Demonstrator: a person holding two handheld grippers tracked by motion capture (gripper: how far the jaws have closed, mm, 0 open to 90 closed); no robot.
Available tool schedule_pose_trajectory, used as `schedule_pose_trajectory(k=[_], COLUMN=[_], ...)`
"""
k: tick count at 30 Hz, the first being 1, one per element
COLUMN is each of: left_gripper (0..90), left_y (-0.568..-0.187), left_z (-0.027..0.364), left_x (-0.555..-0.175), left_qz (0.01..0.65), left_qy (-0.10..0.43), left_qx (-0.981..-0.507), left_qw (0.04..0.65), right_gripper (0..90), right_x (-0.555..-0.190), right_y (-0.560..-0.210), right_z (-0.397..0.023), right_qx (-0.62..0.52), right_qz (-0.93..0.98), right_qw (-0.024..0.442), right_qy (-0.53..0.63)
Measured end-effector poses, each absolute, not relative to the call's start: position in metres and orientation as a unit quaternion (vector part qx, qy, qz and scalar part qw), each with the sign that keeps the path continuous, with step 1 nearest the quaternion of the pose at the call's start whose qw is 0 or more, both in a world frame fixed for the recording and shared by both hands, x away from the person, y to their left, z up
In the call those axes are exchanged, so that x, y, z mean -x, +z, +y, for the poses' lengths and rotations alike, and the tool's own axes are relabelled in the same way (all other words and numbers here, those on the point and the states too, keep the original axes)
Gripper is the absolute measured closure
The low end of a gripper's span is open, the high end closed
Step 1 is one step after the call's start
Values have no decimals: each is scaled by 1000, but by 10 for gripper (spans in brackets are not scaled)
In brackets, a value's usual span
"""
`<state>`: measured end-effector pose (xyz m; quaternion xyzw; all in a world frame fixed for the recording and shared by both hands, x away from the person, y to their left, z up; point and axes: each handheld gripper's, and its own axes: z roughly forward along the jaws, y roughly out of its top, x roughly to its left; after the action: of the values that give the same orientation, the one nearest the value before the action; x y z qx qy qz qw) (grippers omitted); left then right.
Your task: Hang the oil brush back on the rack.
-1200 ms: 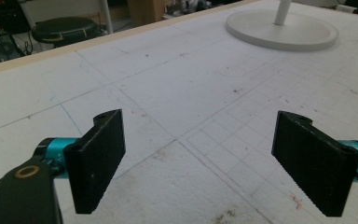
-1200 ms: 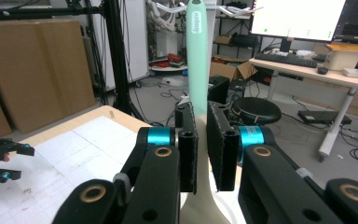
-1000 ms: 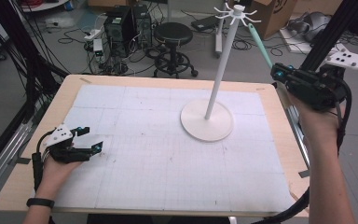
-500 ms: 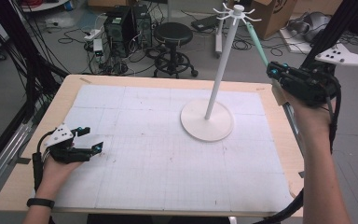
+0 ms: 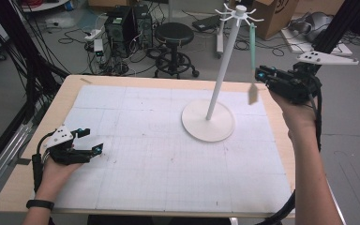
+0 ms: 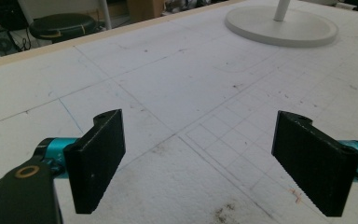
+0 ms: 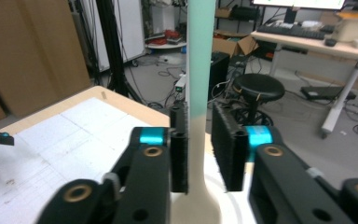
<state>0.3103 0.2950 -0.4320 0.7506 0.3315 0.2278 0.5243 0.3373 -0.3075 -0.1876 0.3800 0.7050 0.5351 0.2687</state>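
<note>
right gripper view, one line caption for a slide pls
Right gripper jaws straddling a hanging mint-and-cream utensil, narrowly parted.

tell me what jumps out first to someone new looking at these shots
The tall white hook stand on the table's far right side draws the eye first, with a mint-handled spatula hanging from one of its top hooks. The right tongs, raised beside it, have their jaws on either side of the spatula's handle with a small gap. The left tongs rest open at the near left.

The right gripper [image 7: 200, 144] has its 2 black fingers [image 7: 227, 144] set around a hanging spatula [image 7: 200, 70], its handle mint green and cream lower down, with a slight gap at one side. Below lies the gridded white surface [image 7: 70, 135]; a black stool [image 7: 260, 86] stands beyond.
</note>
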Motion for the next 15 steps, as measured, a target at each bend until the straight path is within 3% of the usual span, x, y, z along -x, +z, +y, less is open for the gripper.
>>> schedule_pose_trajectory(k=[7,15], left_gripper=[179,178], left_y=[-432,-430], left_z=[295,298], left_x=[-310,-311], left_qz=[332,339], left_qy=[227,225], left_qx=[-748,-738], left_qw=[527,538], right_gripper=[580,439], right_x=[-337,-319], right_y=[-199,-239], right_z=[-307,-310], right_qx=[-371,-334], right_qz=[710,725], right_qw=[246,223], right_qy=[546,560])
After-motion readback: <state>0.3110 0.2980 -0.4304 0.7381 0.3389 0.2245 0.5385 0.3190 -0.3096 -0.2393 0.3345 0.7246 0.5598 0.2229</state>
